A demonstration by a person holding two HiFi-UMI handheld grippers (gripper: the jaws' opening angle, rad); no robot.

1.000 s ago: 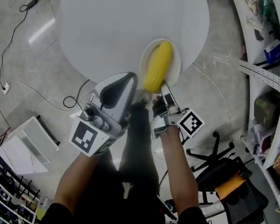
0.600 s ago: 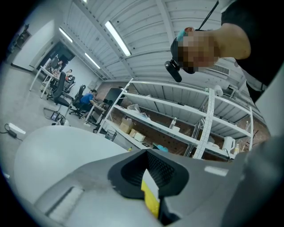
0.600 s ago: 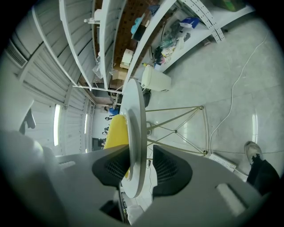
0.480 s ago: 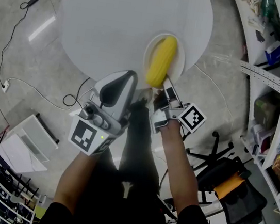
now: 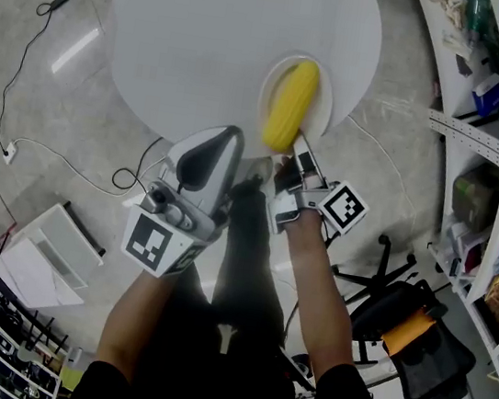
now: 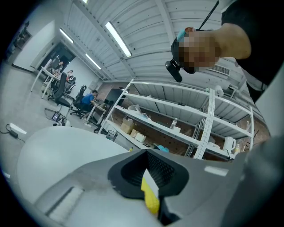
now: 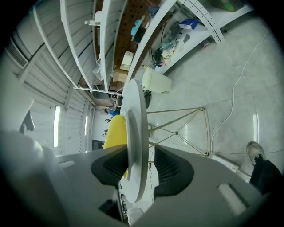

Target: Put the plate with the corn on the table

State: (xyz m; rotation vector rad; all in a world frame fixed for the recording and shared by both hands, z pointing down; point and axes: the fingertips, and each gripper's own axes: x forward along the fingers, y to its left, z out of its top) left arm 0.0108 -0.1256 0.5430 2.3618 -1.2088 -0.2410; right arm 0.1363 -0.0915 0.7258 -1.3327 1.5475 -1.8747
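Note:
A white plate [image 5: 318, 119] carrying a yellow corn cob [image 5: 290, 105] lies on the round white table [image 5: 208, 39], at its near right edge. My right gripper [image 5: 295, 154] reaches the plate's near rim. In the right gripper view the plate's rim [image 7: 135, 133] stands between the two jaws with a gap beside it, the corn [image 7: 114, 131] is to its left, and the jaws have just been opening. My left gripper [image 5: 223, 144] hovers shut and holding nothing just left of the plate, off the table's edge. Its own view shows a sliver of corn [image 6: 150, 197] past the jaws.
Shelving [image 5: 498, 120] full of goods runs down the right side. An office chair with an orange part [image 5: 411, 330] stands on the floor at lower right. A cable [image 5: 34, 22] trails over the floor at left. A white box [image 5: 46, 256] sits at lower left.
The plate with the corn has shifted slightly farther onto the table. The right gripper's jaws have spread apart around the rim. The left gripper has stayed where it was.

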